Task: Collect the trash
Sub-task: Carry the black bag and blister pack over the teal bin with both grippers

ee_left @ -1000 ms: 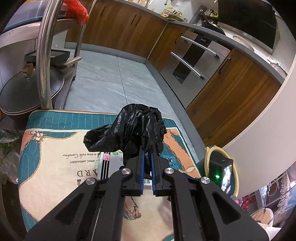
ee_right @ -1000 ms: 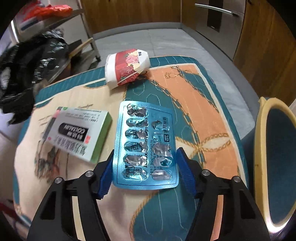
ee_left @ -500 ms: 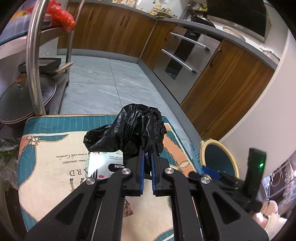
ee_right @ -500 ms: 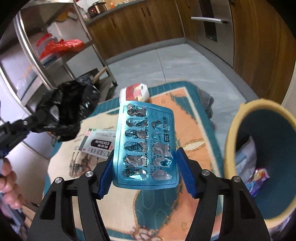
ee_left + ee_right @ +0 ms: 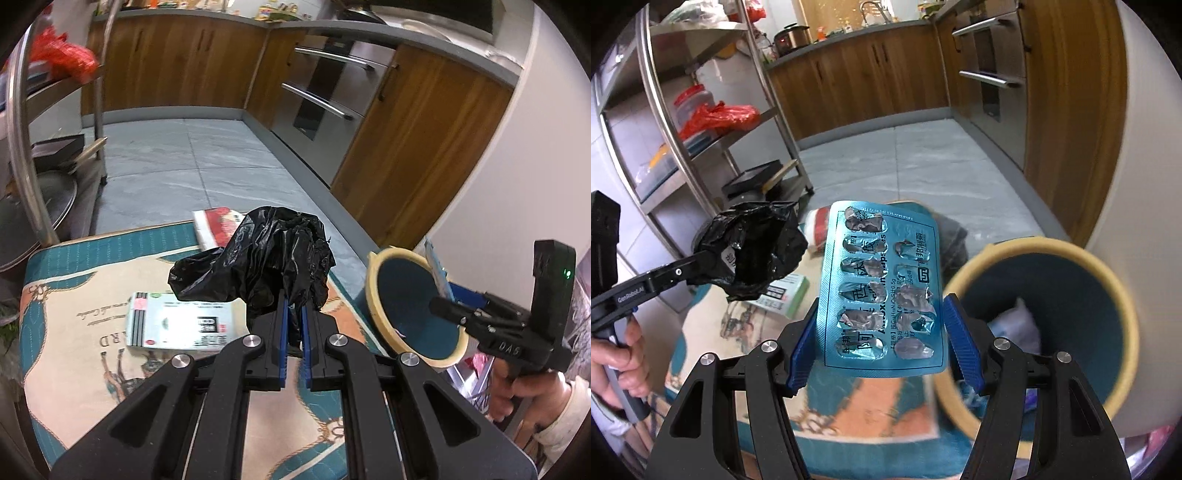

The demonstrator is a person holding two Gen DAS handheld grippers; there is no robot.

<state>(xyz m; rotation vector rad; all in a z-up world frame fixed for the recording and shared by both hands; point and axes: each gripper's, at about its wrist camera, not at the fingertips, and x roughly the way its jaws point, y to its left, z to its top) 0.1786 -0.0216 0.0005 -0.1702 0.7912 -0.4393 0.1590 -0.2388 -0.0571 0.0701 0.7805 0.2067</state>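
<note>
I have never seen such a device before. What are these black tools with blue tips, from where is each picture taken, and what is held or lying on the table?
No robot is here. A person holds one hand-operated gripper in each hand, and each gripper carries a camera that looks forward along its two fingers.

The left wrist view looks along the left gripper. It is shut on a crumpled black plastic bag. At the right edge you see the person's other hand with the second tool.

The right wrist view looks along the right gripper. It grips a blue blister pack by its edges, its pockets torn open, beside a bin with a yellow rim.

On the patterned tablecloth lie a medicine box and a red and white packet.
</note>
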